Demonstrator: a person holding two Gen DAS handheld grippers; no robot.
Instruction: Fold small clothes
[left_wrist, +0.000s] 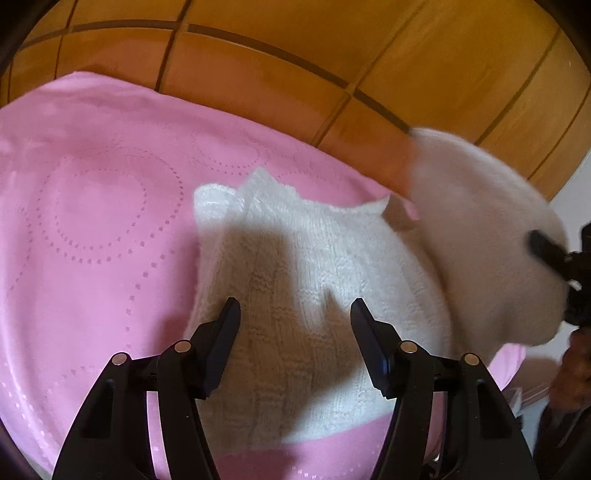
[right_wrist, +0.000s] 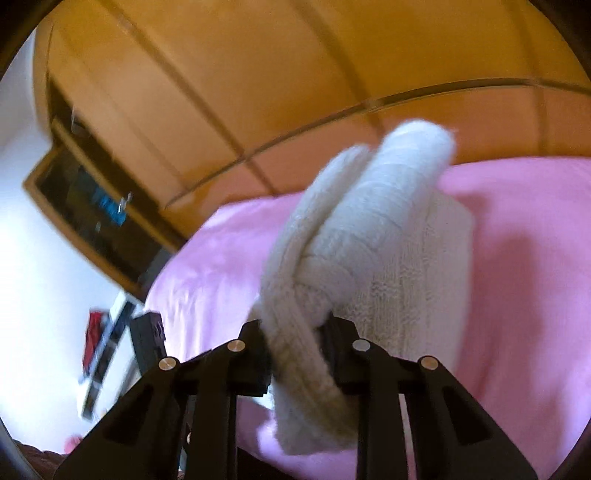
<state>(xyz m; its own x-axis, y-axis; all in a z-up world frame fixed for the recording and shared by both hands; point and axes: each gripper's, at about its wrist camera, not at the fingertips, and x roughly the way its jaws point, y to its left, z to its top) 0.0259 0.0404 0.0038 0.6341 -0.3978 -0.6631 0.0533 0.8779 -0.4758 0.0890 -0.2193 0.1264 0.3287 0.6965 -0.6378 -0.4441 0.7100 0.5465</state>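
A small white knitted garment (left_wrist: 295, 280) lies on a pink blanket (left_wrist: 96, 229). My left gripper (left_wrist: 295, 314) is open and empty, its fingers hovering over the garment's near part. My right gripper (right_wrist: 295, 328) is shut on a bunched edge of the white garment (right_wrist: 369, 236) and lifts it off the blanket (right_wrist: 517, 258). In the left wrist view the lifted part (left_wrist: 480, 240) rises at the right, with the right gripper (left_wrist: 550, 254) at the frame edge.
A wooden headboard or panelled wall (left_wrist: 332, 55) stands behind the blanket. In the right wrist view a wooden-framed opening (right_wrist: 92, 206) and a white wall are at the left, with dark objects (right_wrist: 147, 332) beside the bed.
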